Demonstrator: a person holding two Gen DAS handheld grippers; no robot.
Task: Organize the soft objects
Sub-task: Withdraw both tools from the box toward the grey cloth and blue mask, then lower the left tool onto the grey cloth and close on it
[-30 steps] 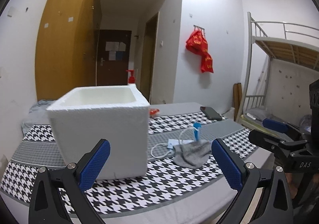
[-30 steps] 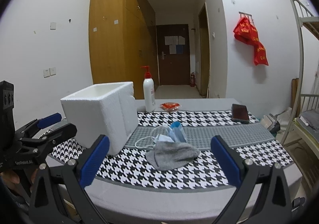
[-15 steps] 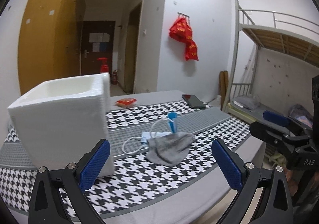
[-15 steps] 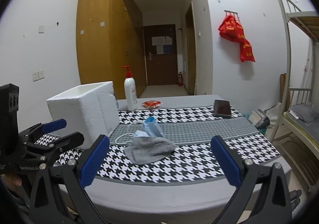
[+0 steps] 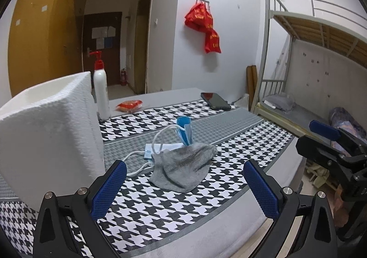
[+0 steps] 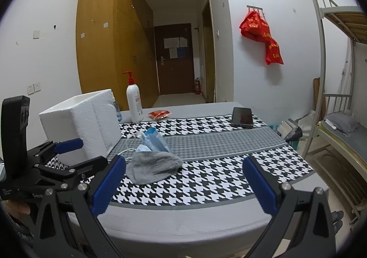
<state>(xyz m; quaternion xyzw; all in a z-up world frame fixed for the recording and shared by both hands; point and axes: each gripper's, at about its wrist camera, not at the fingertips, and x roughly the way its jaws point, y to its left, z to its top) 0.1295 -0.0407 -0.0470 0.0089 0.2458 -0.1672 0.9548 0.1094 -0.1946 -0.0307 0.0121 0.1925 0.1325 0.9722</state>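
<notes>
A grey cloth (image 5: 183,168) lies crumpled on the houndstooth table cover, also in the right wrist view (image 6: 153,166). Blue face masks (image 5: 183,133) with white ear loops lie just behind it, also in the right wrist view (image 6: 153,141). A white foam box (image 5: 50,129) stands at the left, also in the right wrist view (image 6: 84,127). My left gripper (image 5: 183,189) is open and empty, just in front of the cloth. My right gripper (image 6: 183,187) is open and empty, near the table's front edge, right of the cloth.
A white pump bottle with red top (image 6: 134,99), a red packet (image 6: 159,114) and a black phone (image 6: 242,117) lie at the table's far side. A metal bunk bed (image 6: 339,97) stands at the right. The table's front edge (image 6: 183,223) is close.
The left gripper has swung right, so the foam box slid to the left edge and the cloth now lies centred between its fingers. The right gripper has shifted slightly right.
</notes>
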